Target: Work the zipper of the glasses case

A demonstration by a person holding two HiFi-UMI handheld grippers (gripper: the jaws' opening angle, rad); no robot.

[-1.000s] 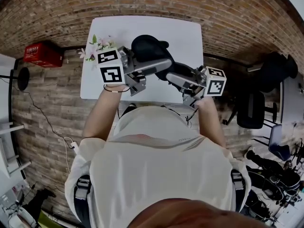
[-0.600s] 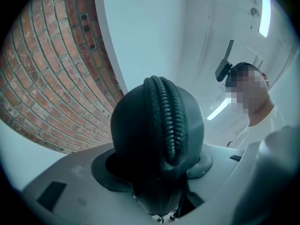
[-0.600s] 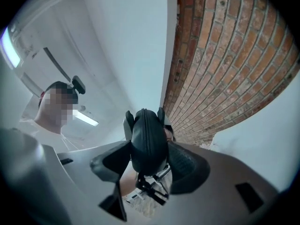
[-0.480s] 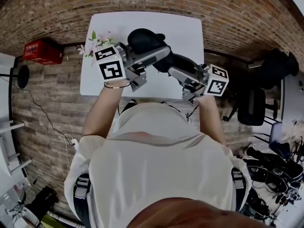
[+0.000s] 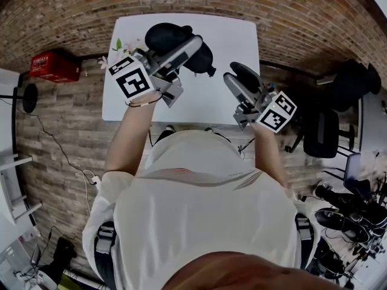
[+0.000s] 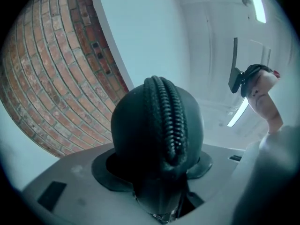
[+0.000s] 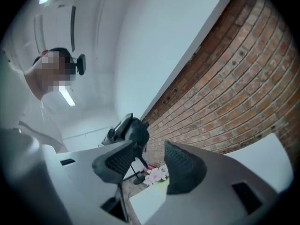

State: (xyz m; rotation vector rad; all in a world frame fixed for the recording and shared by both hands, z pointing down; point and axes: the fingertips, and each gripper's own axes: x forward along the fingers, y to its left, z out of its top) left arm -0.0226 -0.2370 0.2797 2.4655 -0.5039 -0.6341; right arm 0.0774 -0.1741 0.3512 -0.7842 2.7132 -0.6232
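The black glasses case hangs above the white table, and my left gripper is shut on it. In the left gripper view the case fills the space between the jaws, and its closed zipper runs up the middle toward the camera. These jaws have just been closing a little on the case. My right gripper is off to the right, apart from the case. Its jaws have just been closing, with a gap left and nothing between them. The right gripper view shows the case farther off.
A small bunch of pink flowers sits at the table's left corner. A red box lies on the brick floor at the left. Black office chairs stand at the right, and another person stands in the background.
The left gripper has carried the case up and to the left in the head view. The right gripper has swung away to the right, so the two now stand apart.
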